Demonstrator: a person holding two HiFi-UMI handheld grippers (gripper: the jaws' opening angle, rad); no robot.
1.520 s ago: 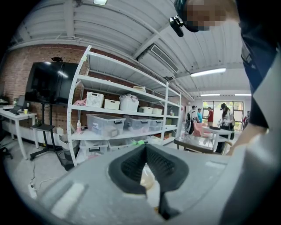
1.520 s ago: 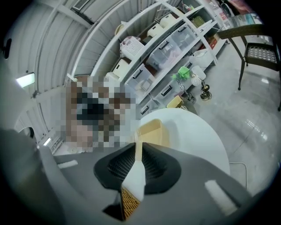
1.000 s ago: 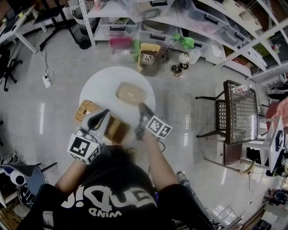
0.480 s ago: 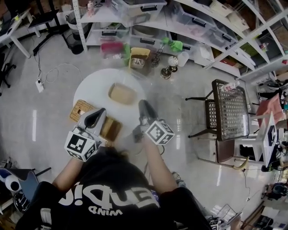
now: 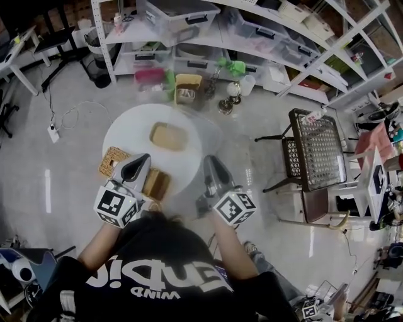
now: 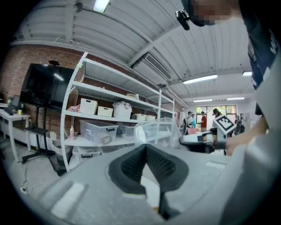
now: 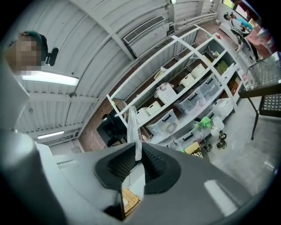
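Observation:
My right gripper (image 5: 213,171) is shut on the rim of a clear plastic lid (image 7: 133,128), which stands up thin between its jaws. In the head view the lid (image 5: 234,151) shows as a faint see-through shape beyond the round white table's (image 5: 129,135) right edge. From the left gripper view the same lid (image 6: 157,131) hangs in the air, with the right gripper (image 6: 197,139) on it. A tan open box (image 5: 167,135) rests on the table. My left gripper (image 5: 136,167) hovers over the table's near edge, jaws closed on nothing that I can see.
A wicker basket (image 5: 112,161) and a brown tray (image 5: 155,183) lie at the table's near side. White shelving with plastic bins (image 5: 189,12) runs along the back. A black mesh chair (image 5: 318,148) stands to the right. Several people (image 6: 203,121) are far off.
The right gripper has drawn back and to the right off the table with the clear lid, tilting up. The tan box stays on the table. The left gripper has barely moved.

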